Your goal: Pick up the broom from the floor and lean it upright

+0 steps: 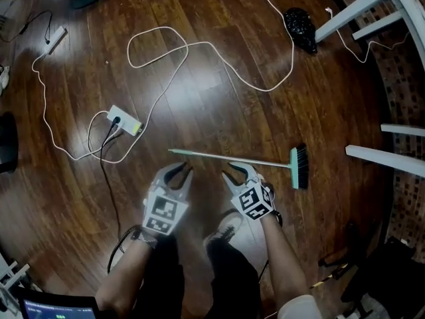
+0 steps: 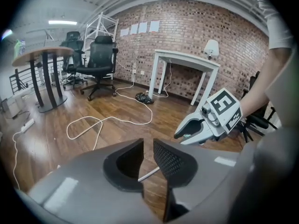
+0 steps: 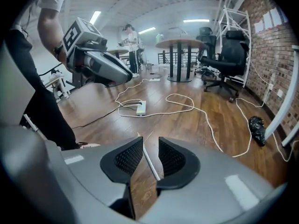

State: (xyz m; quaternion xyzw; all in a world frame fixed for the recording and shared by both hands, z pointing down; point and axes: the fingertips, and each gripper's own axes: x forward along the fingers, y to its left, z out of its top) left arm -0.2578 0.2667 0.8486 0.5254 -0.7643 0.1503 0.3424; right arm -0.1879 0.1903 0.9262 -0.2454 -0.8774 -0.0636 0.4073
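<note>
Left gripper and right gripper hang near the broom; 2 pairs of jaws apart, unclamped; broom flat on floor.

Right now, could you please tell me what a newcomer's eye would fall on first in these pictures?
The broom lying flat on the dark wood floor, mid-frame in the head view, with the left tongs and right tongs open right at its handle. Beyond it, a long white cable loops across the boards towards a black bag at upper right.
</note>
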